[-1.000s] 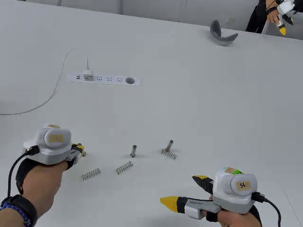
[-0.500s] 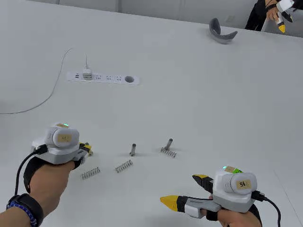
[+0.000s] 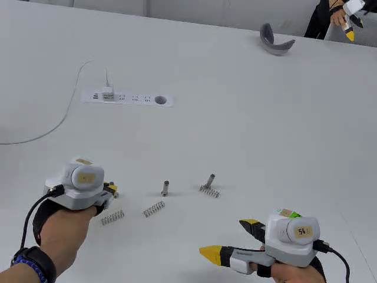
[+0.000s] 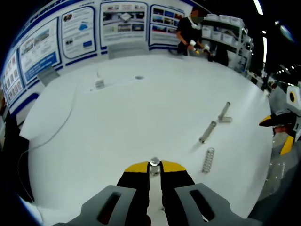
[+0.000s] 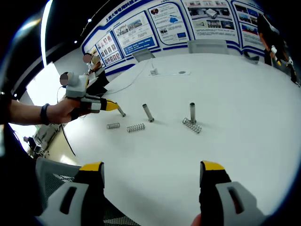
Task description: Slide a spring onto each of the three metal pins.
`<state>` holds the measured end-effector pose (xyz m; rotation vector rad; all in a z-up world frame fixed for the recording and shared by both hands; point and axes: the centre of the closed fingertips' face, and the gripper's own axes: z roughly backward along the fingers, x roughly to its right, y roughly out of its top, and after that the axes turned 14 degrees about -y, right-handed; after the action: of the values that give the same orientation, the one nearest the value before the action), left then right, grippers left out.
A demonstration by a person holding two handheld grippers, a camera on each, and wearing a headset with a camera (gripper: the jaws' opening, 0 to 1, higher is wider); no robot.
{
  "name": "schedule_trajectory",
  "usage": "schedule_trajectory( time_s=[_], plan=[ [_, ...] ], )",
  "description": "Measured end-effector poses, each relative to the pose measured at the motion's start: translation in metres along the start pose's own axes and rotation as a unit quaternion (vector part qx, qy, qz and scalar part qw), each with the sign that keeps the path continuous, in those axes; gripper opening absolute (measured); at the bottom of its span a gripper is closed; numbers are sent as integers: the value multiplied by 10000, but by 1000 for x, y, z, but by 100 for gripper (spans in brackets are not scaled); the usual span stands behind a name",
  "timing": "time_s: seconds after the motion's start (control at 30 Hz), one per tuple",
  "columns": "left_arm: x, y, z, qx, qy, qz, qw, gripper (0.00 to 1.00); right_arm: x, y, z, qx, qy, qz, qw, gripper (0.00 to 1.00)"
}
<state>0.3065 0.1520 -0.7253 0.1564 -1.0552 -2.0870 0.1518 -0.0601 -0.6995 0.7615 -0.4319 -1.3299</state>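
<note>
Springs: count three, all lying flat on the white table (image 3: pixel 247 118), none on a pin. Each is a small open coil of bright wire.
- left spring (image 3: pixel 112 217): just near-right of the left gripper (image 3: pixel 111 189), apart from it.
- middle spring (image 3: pixel 154 208): near the middle pin (image 3: pixel 165 187), on its near-left side, not touching.
- right spring (image 3: pixel 210 190): at the foot of the right pin (image 3: pixel 210 180) (contact cannot be judged).

Pins: count three, short grey metal cylinders with flat round tops. The middle pin and right pin stand on the table, upright or nearly so. The third pin (image 4: pixel 154 163) sits between the yellow tips of the left gripper, whose jaws are pressed onto it. Its round top shows between the tips in the left gripper view. In the right gripper view this pin slants down from the tips toward the table (whether its foot touches the surface cannot be told).

The right gripper (image 3: pixel 230 237) is at the near right, well apart from every spring and pin. Its jaws are spread wide with nothing between them. Both grippers have black fingers with yellow tips and smooth white-grey bodies.

Far left on the table is a white power strip (image 3: pixel 126 98) with one plug in it and a thin cable (image 3: pixel 65 118) trailing left. At the far right lies one grey curved piece (image 3: pixel 274 41).
</note>
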Motion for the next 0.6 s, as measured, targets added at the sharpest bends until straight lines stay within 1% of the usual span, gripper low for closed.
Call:
schedule_trajectory(
  time_s=[0.23, 0.6],
  plan=[
    [-2, 0, -1, 5, 28, 2, 10000, 8, -2, 1, 0, 9, 19, -6, 10000, 85],
    [-1, -2, -2, -24, 45, -116, 9999, 8, -2, -1, 0, -2, 25, -7, 10000, 85]
  ],
)
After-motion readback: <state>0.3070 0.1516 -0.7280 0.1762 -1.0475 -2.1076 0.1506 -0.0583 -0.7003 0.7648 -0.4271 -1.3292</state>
